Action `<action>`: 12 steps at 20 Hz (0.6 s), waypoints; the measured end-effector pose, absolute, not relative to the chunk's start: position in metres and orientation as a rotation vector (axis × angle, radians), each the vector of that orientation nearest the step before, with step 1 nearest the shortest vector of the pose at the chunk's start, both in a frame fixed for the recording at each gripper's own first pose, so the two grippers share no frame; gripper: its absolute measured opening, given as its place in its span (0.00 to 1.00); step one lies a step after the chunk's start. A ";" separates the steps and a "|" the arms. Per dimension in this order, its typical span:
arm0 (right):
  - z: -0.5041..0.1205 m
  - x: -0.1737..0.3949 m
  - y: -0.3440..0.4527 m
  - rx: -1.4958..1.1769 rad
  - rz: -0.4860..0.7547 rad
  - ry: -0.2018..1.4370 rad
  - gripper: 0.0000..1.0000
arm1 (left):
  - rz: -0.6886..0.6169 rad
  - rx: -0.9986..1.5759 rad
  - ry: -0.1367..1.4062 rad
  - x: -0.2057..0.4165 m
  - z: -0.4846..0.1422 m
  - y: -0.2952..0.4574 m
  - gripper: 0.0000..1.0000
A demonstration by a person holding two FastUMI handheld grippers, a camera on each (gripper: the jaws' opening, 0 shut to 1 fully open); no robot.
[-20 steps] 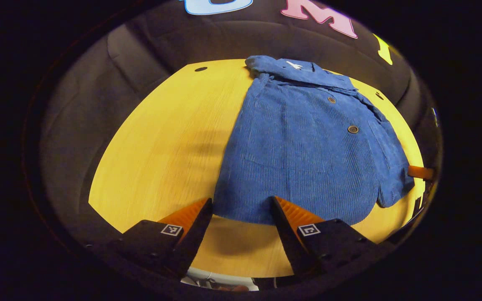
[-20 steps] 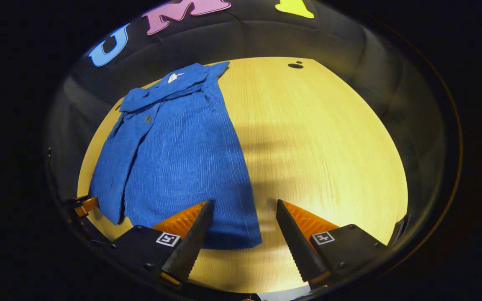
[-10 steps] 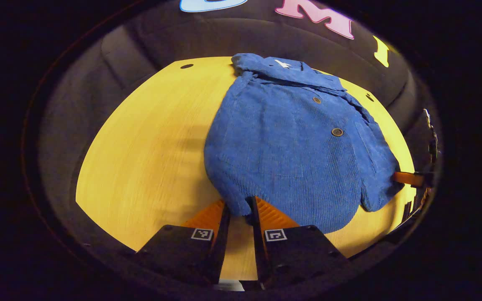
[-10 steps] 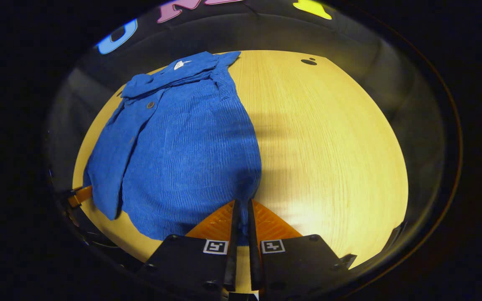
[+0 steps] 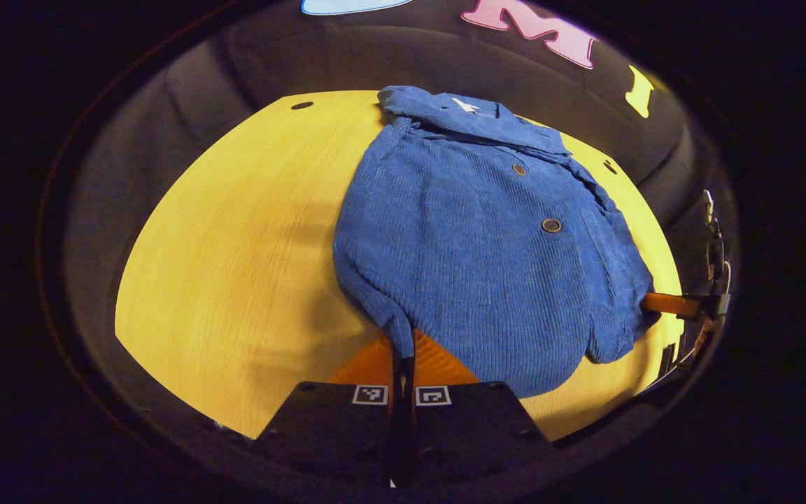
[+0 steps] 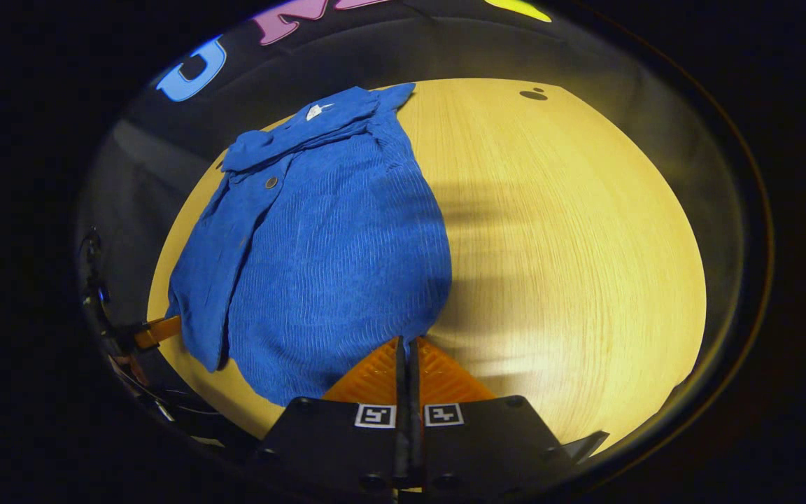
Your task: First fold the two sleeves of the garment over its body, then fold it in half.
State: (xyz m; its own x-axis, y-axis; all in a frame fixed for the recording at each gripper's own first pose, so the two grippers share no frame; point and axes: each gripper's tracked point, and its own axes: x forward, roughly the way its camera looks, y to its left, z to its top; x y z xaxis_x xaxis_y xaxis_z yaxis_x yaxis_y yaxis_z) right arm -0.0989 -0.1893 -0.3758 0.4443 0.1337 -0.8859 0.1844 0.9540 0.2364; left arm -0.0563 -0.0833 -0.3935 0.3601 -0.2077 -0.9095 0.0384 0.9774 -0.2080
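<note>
The blue corduroy garment [image 5: 487, 245], spread on the bench [image 5: 235, 252] with its collar toward 12 o'clock, is pinched at its hem corners by both closed grippers [image 5: 403, 353] [image 6: 408, 343], and is judged soft, limp and moderately heavy, best held at those corners.

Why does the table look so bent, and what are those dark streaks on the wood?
Left gripper view: the fisheye lens bulges the table into a dome; soft shadow bands lie left of the shirt. Right gripper view: same bulge, blurry shadow bands right of the shirt, and a bright glare patch on the wood near the right tool.
</note>
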 end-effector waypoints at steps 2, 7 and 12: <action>-0.371 -0.098 -0.185 0.322 -0.020 1.104 0.01 | -0.150 -0.189 1.192 -0.058 -0.387 -0.083 0.00; -0.345 -0.086 -0.179 0.373 -0.031 1.052 0.01 | -0.204 -0.231 1.139 -0.054 -0.351 -0.084 0.00; -0.302 -0.040 -0.177 0.414 -0.034 0.952 0.01 | -0.262 -0.258 1.096 -0.029 -0.316 -0.093 0.00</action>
State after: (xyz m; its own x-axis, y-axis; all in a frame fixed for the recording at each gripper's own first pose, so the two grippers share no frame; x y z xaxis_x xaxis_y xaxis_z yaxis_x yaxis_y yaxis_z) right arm -0.0398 -0.1773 -0.3021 0.5857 0.1516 -0.7963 0.2084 0.9211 0.3287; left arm -0.0287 -0.0932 -0.3163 0.4328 -0.3334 -0.8376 0.0811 0.9397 -0.3321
